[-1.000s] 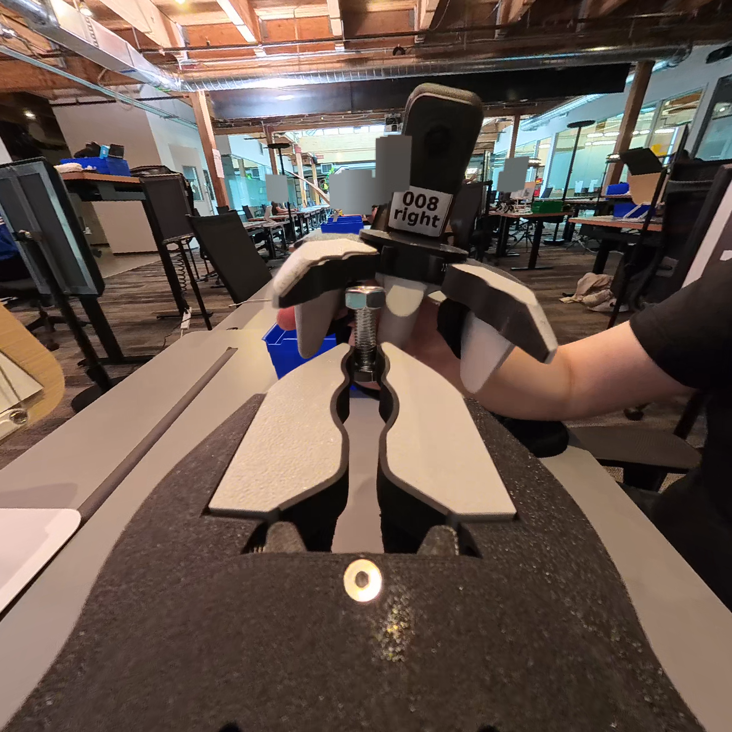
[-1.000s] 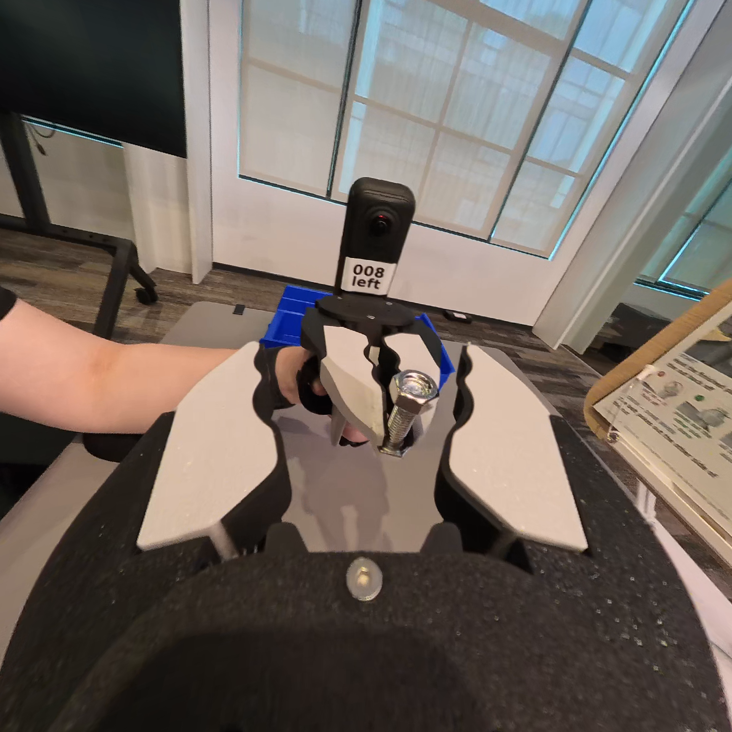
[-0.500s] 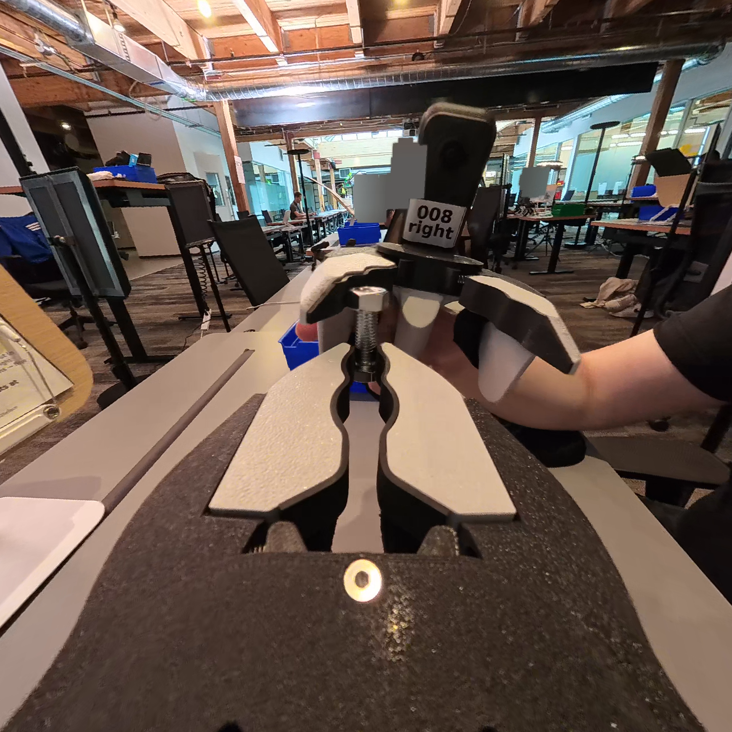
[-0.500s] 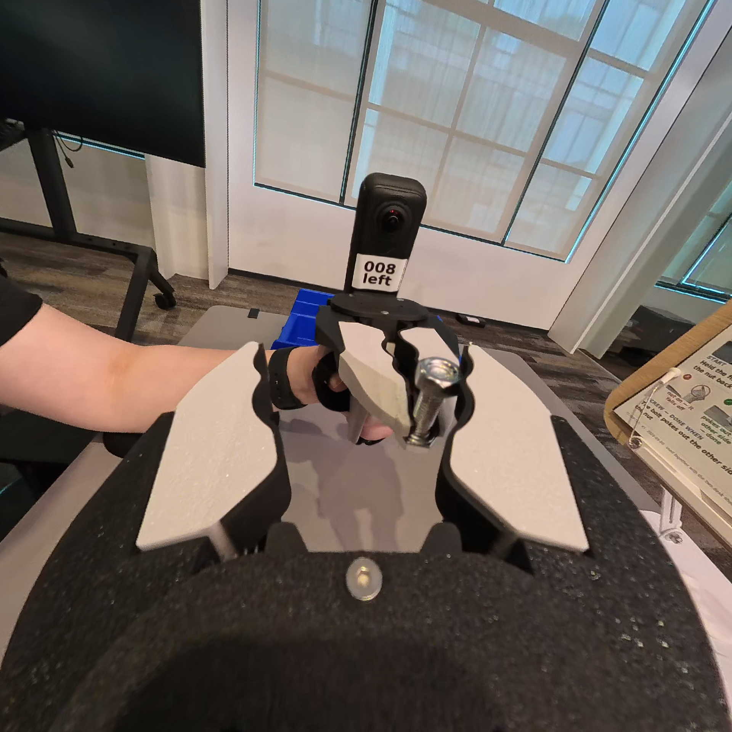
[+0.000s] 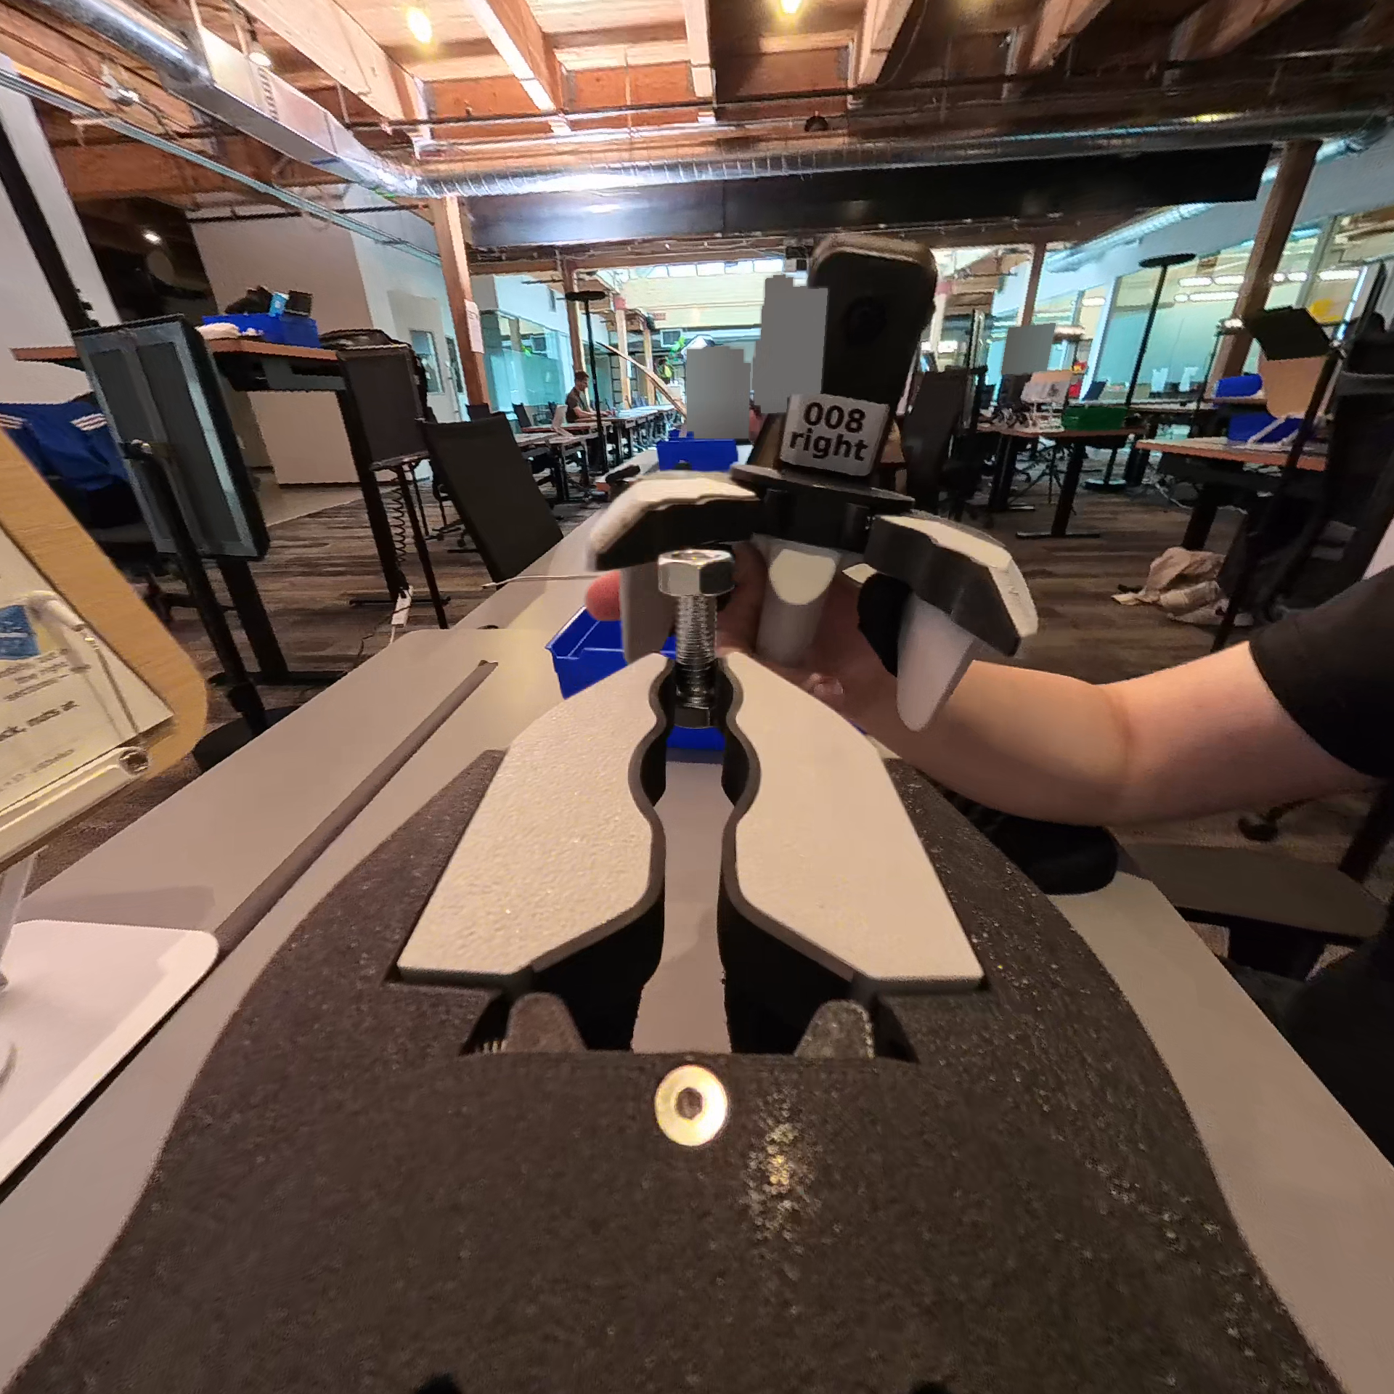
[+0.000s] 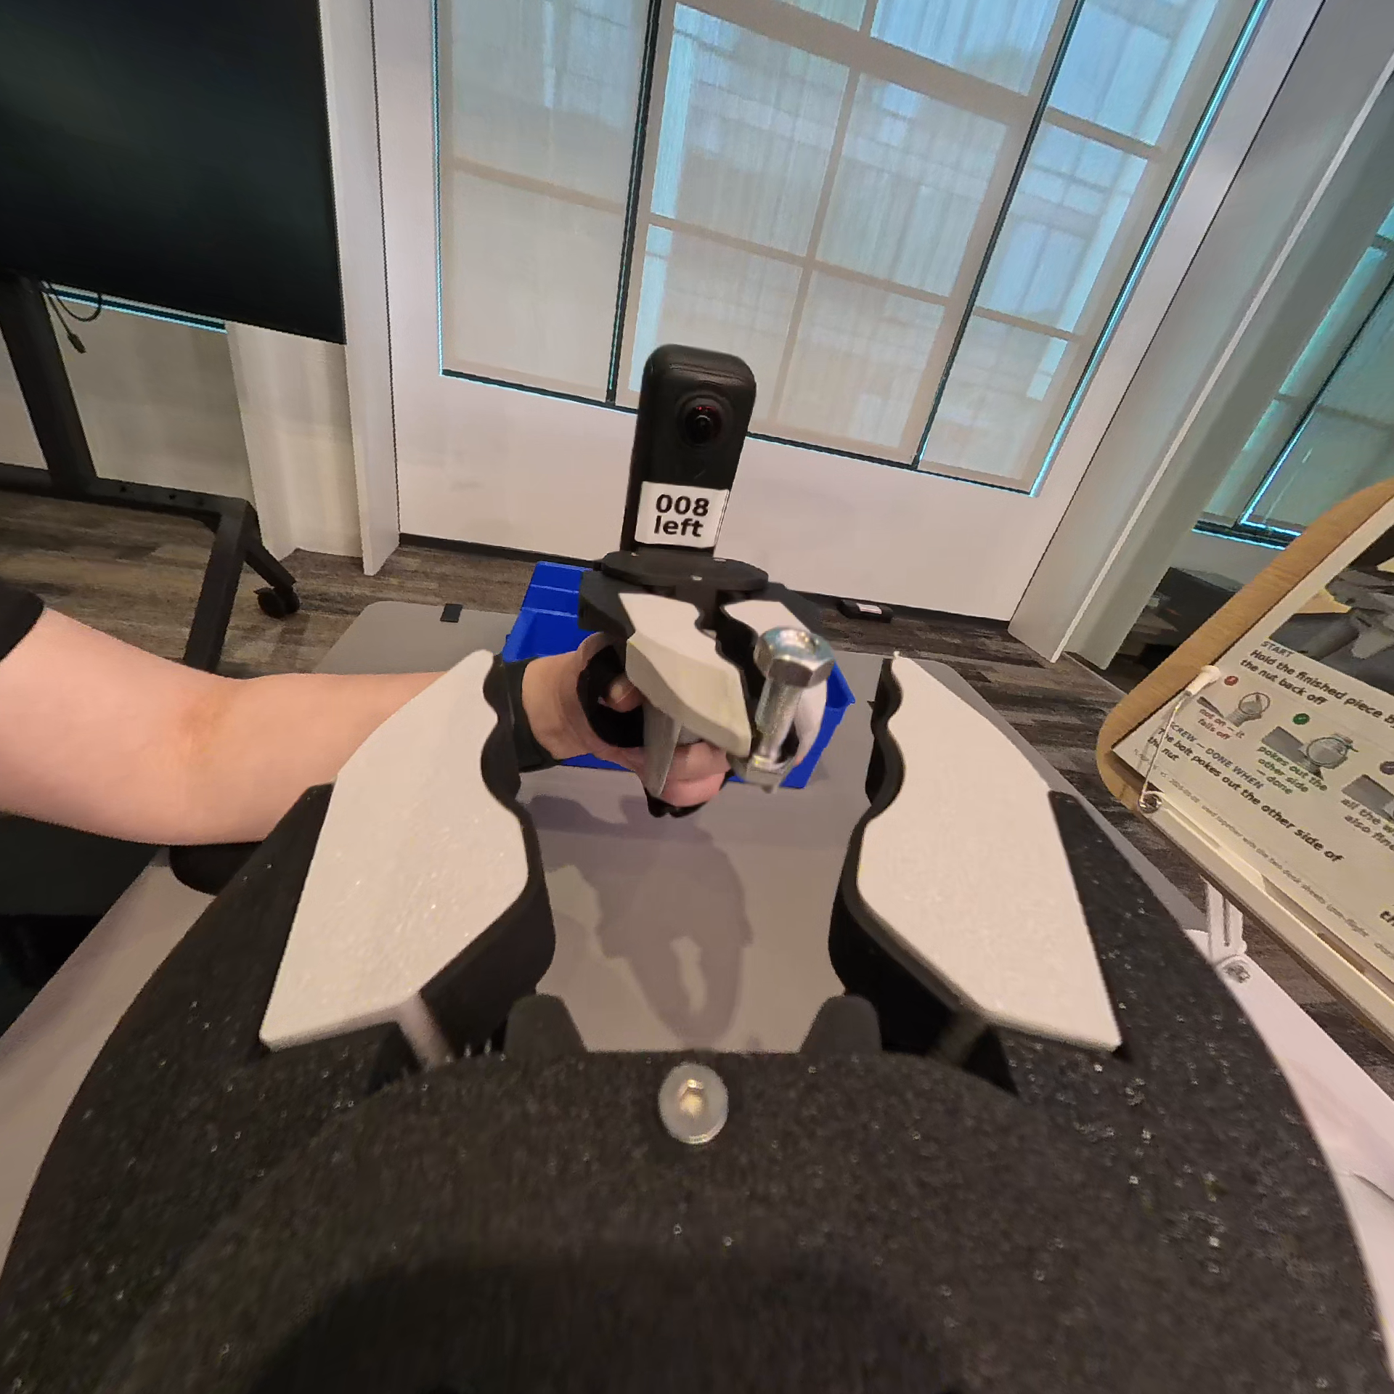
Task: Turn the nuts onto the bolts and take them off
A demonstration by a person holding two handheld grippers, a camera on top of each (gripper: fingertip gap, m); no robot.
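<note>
Steel bolt [image 5: 694,626], zinc-bright, upright above the grey table [image 5: 422,679], hex head uppermost, threads bare along most of the shank. Nut [image 5: 698,705] at the lower end, low in the notch of the left gripper [image 5: 695,679].

Left fingers [image 5: 573,815]: drawn close, pinching the bolt's lower end at the nut; narrow gap behind the notch. In the right wrist view, bolt tilted a little, head toward the camera.

Right gripper [image 6: 686,664]: fingers spread wide, holding nothing, either side of the left gripper without touching the bolt. Bolt nearer the right-hand finger [image 6: 973,852] than centre. In the left wrist view, head just under one finger of that gripper.

Blue bin [image 5: 588,656] on the table behind both tools. Instruction board [image 6: 1282,716] to the side.

Step in hand, by judgement: taking the head so as to turn bolt against nut.

Handling notes:
- Centre the head between the spread fingers before closing; off-centre closing likely to push the bolt sideways in the notch.
- Close on two opposite flats of the hex, not on corners or thread.
- Keep the turning axis in line with the shank; any tilt apt to bind the threads.
- Keep the left pinch firm on the nut throughout; loose hold likely to let nut and bolt spin together or drop to the table.
</note>
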